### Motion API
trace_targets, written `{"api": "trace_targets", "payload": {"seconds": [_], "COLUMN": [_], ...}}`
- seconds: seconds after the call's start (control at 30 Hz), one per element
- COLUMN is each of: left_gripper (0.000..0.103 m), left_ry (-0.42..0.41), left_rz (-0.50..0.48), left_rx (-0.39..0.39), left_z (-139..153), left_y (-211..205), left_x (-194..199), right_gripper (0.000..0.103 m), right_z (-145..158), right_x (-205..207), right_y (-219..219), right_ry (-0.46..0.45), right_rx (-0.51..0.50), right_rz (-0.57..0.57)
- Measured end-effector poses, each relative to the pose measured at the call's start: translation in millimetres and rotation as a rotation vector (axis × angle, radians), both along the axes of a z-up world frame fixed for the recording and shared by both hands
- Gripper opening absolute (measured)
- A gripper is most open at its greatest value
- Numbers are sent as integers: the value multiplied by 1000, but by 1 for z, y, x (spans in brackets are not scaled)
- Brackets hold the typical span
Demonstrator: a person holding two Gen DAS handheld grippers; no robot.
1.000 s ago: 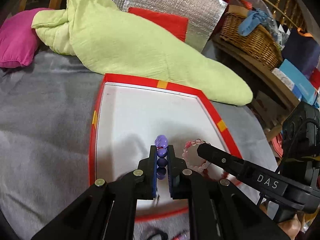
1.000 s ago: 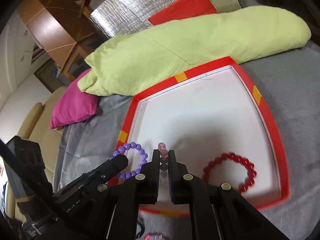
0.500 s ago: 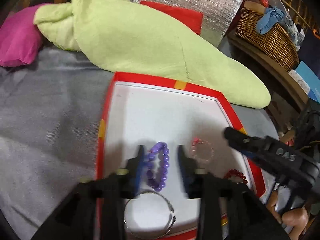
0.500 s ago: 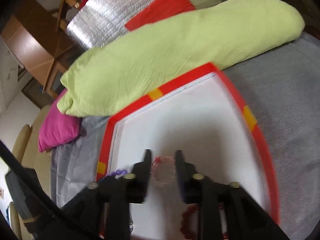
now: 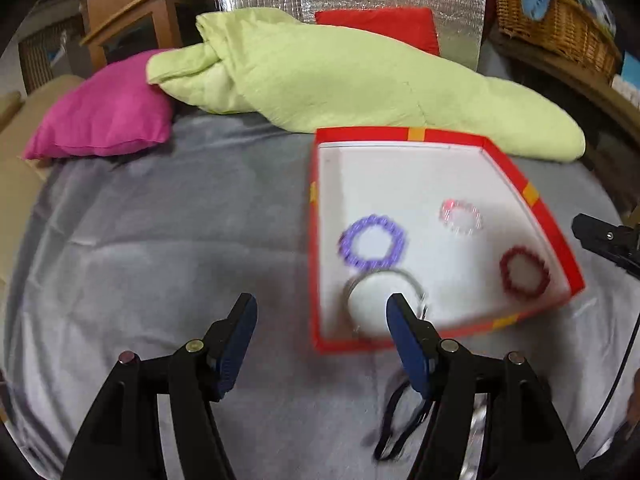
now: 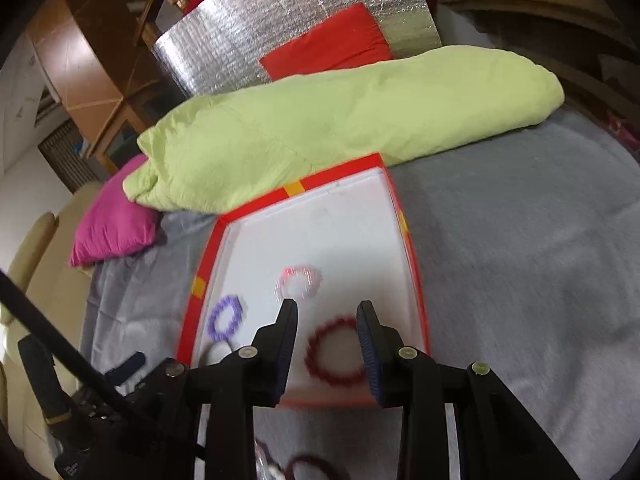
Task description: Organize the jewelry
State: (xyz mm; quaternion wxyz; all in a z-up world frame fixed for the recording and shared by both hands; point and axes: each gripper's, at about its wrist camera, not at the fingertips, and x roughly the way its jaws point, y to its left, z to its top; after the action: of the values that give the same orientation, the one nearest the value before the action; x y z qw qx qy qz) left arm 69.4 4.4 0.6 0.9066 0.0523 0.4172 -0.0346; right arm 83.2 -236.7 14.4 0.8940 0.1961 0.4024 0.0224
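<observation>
Four bracelets lie in the red tray ahead of both empty, parted grippers, while a dark loose band sits on the blanket just under the left gripper, nearer than the right gripper

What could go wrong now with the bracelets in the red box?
1. The purple bracelet overlaps the silver bangle, so lifting one might drag the other.
2. The box sits on a soft grey blanket; a bump from the open left gripper or right gripper could tip it.
3. A dark loop on the blanket beside the left gripper's finger might snag.
</observation>
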Motion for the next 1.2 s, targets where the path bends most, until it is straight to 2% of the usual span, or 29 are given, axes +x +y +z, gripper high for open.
{"api": "trace_targets", "payload": {"seconds": [0.17,0.43,0.7,1.2], "left_gripper": [69,69,69,69], "left_ry": [-50,-87,-108,-133], "left_rz": [20,26,12,35], "left_rx": [48,57,112,150], "left_z": [10,21,19,21], "left_y": [7,13,17,41], "left_x": [-28,-62,-70,-78], "right_gripper": [34,34,34,34], "right_z": [-1,-8,-12,-14], "right_x": [-36,-88,-82,-75], "right_y": [13,30,44,63], "right_ry": [33,57,62,67], "right_rx": [-59,-103,-142,-167], "right_rz": [62,114,149,215]}}
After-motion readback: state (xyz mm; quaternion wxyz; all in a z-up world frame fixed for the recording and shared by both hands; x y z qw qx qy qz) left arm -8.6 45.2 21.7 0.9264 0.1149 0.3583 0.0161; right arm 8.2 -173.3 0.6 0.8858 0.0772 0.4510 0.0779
